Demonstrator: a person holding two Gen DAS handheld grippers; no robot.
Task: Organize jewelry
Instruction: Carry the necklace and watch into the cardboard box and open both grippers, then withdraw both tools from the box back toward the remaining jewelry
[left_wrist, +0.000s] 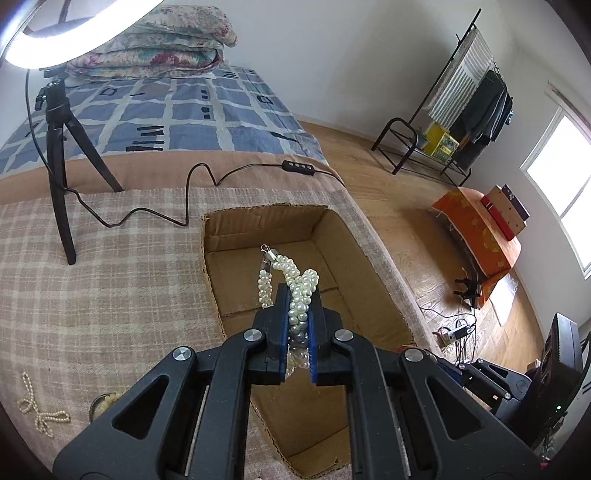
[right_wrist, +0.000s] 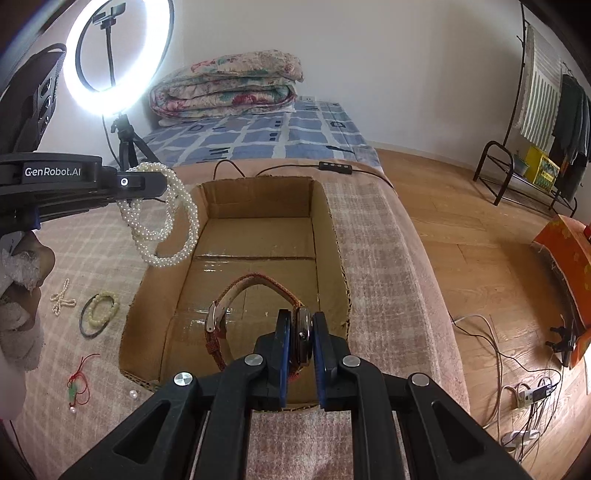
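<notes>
My left gripper (left_wrist: 298, 295) is shut on a thick white pearl necklace (left_wrist: 291, 280), which hangs above an open cardboard box (left_wrist: 266, 221). In the right wrist view the same left gripper (right_wrist: 164, 184) holds the pearl necklace (right_wrist: 166, 225) over the box's left rim. My right gripper (right_wrist: 301, 325) is shut on the case of a wristwatch (right_wrist: 303, 332) with a worn brown strap (right_wrist: 255, 280), held over the bare bottom of the cardboard box (right_wrist: 258, 195). On the plaid cover to the left lie a pearl bow (right_wrist: 61, 297), a beaded bracelet (right_wrist: 103, 308) and a red-cord pendant (right_wrist: 79, 384).
A ring light on a black tripod (right_wrist: 118, 51) stands behind the box, its cable and switch (right_wrist: 334, 165) trailing across the cover. A person's hand (right_wrist: 22, 291) holds the left gripper. A folded quilt (right_wrist: 225, 81) lies on the bed. Right of the bed's edge is wooden floor with cables (right_wrist: 532, 395).
</notes>
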